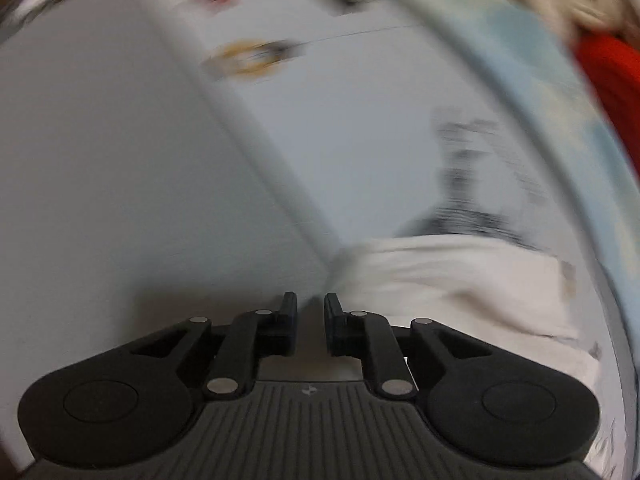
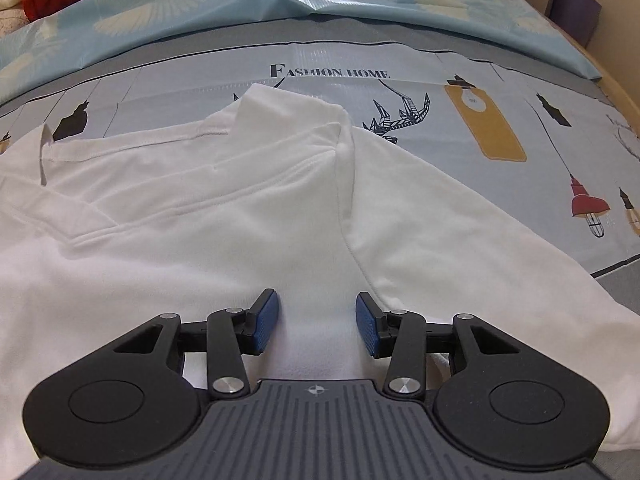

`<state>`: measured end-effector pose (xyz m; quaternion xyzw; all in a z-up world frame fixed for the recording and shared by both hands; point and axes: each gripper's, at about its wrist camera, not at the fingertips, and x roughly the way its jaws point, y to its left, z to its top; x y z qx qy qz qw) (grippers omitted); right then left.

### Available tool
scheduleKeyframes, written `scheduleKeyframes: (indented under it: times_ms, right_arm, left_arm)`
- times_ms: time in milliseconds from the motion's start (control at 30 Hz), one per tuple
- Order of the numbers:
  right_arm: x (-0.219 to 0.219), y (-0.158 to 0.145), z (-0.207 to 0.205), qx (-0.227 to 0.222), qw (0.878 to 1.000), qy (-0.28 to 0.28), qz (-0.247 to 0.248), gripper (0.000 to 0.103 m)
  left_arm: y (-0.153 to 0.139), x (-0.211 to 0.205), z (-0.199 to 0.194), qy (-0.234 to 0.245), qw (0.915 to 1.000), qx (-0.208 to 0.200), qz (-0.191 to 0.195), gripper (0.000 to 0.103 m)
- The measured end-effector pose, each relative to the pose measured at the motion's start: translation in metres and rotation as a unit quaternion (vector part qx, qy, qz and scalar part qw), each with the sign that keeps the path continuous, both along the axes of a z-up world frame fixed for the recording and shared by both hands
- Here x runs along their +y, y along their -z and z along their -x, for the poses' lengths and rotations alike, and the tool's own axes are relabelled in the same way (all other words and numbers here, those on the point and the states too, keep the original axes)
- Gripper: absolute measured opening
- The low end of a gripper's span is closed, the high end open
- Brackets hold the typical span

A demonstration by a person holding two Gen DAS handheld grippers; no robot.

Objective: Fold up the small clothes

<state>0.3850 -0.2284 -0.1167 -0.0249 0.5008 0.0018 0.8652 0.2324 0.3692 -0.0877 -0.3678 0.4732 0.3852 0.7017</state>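
The white cotton garment [image 2: 240,200], partly folded, lay spread on the printed grey-blue tablecloth [image 2: 460,80] directly beneath the right gripper [image 2: 317,322], whose blue pads stood parted over a raised fold without pinching it, while the left gripper [image 1: 310,320], nearly closed and empty, hung just beside the cloth's edge.

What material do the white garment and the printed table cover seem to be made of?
White garment: probably soft cotton knit, matte; it shows stitched hems and gentle folds. Printed table cover: likely plastic or coated sheet, slightly glossy; it shows sharp creases, light reflections and a fine embossed texture.
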Motion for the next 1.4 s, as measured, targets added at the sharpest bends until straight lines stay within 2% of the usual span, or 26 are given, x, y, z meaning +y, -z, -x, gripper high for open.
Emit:
scheduleKeyframes:
  times_ms: [67,133,167,200,233,267,333,433,500,600,633,700,767,800,833,933,1000,1033,1067,1100,1133,1200,1267,1300,1333,1400]
  right_arm:
    - [0.000,0.000,0.001,-0.002,1.000,-0.001,0.000,0.046]
    - [0.002,0.001,0.002,-0.005,1.000,0.000,0.004,0.046]
    - [0.003,0.001,0.003,-0.007,1.000,0.002,0.006,0.046]
    - [0.004,0.001,0.003,-0.009,1.000,0.004,0.009,0.046]
    - [0.006,0.001,0.003,-0.010,1.000,0.006,0.012,0.046]
    - [0.007,0.001,0.003,-0.012,1.000,0.009,0.015,0.046]
    - [0.011,0.001,0.004,-0.014,1.000,0.014,0.022,0.046]
    - [0.016,-0.001,0.004,-0.018,0.999,0.022,0.033,0.046]
    - [0.020,-0.009,0.005,-0.028,0.998,0.026,0.044,0.046]
    - [0.027,-0.030,0.008,-0.062,0.997,0.027,0.045,0.046]
    - [0.030,-0.036,0.008,-0.068,0.997,0.025,0.037,0.046]
    - [0.036,-0.046,0.009,-0.071,0.997,0.018,0.016,0.046]
    - [0.042,-0.051,0.009,-0.067,0.998,0.011,-0.003,0.046]
    - [0.046,-0.053,0.009,-0.064,0.998,0.006,-0.009,0.046]
    - [0.050,-0.053,0.009,-0.061,0.998,0.001,-0.013,0.046]
    - [0.061,-0.050,0.009,-0.054,0.998,-0.014,-0.017,0.046]
    - [0.066,-0.047,0.009,-0.049,0.998,-0.022,-0.017,0.046]
    - [0.068,-0.045,0.009,-0.045,0.999,-0.026,-0.016,0.046]
    - [0.069,-0.043,0.009,-0.040,0.999,-0.030,-0.016,0.046]
    - [0.070,-0.040,0.010,-0.034,0.999,-0.034,-0.014,0.046]
    - [0.071,-0.036,0.009,-0.023,0.999,-0.042,-0.011,0.047]
    - [0.075,-0.022,0.010,0.009,0.998,-0.070,0.005,0.049]
    - [0.075,-0.007,0.011,0.031,0.996,-0.081,0.033,0.050]
    - [0.074,-0.003,0.012,0.027,0.996,-0.080,0.036,0.056]
    - [0.072,-0.003,0.012,0.025,0.996,-0.076,0.038,0.059]
    - [0.068,-0.004,0.010,0.029,0.997,-0.067,0.030,0.063]
  left_arm:
    - [0.000,0.016,0.022,-0.049,0.9985,0.021,-0.012,0.015]
    - [-0.011,0.024,0.032,-0.082,0.9961,0.008,-0.033,0.015]
    - [-0.023,0.021,0.029,-0.068,0.9960,-0.024,-0.054,0.015]
    - [-0.031,0.017,0.020,-0.027,0.9962,-0.051,-0.065,0.015]
    - [-0.037,0.008,0.004,0.042,0.9937,-0.076,-0.070,0.016]
    - [-0.041,-0.003,-0.012,0.111,0.9861,-0.102,-0.070,0.023]
    - [-0.042,-0.027,-0.034,0.216,0.9628,-0.146,-0.073,0.028]
    - [-0.032,-0.074,-0.061,0.318,0.9278,-0.144,-0.133,0.029]
    - [-0.022,-0.095,-0.072,0.355,0.9097,-0.134,-0.170,0.034]
    - [-0.007,-0.112,-0.094,0.376,0.8969,-0.131,-0.193,0.048]
    - [-0.004,-0.115,-0.101,0.382,0.8926,-0.130,-0.202,0.049]
    - [0.001,-0.121,-0.107,0.400,0.8798,-0.128,-0.223,0.058]
    - [0.010,-0.131,-0.121,0.420,0.8683,-0.110,-0.239,0.060]
    - [0.015,-0.135,-0.126,0.428,0.8653,-0.102,-0.240,0.060]
    - [0.020,-0.137,-0.131,0.431,0.8650,-0.099,-0.238,0.060]
    - [0.026,-0.142,-0.142,0.430,0.8715,-0.106,-0.210,0.060]
    - [0.030,-0.146,-0.149,0.430,0.8718,-0.096,-0.213,0.058]
    - [0.033,-0.146,-0.152,0.431,0.8721,-0.085,-0.215,0.054]
    - [0.034,-0.146,-0.151,0.430,0.8745,-0.075,-0.211,0.038]
    - [0.036,-0.142,-0.152,0.425,0.8809,-0.065,-0.198,0.012]
    - [0.035,-0.137,-0.150,0.413,0.8886,-0.064,-0.188,0.009]
    - [0.023,-0.117,-0.144,0.371,0.9086,-0.088,-0.169,0.007]
    - [0.002,-0.091,-0.132,0.318,0.9258,-0.114,-0.171,0.007]
    - [-0.008,-0.078,-0.124,0.291,0.9324,-0.126,-0.174,0.007]
    - [-0.019,-0.062,-0.114,0.259,0.9393,-0.139,-0.177,0.007]
    - [-0.043,-0.021,-0.078,0.158,0.9542,-0.177,-0.181,0.007]
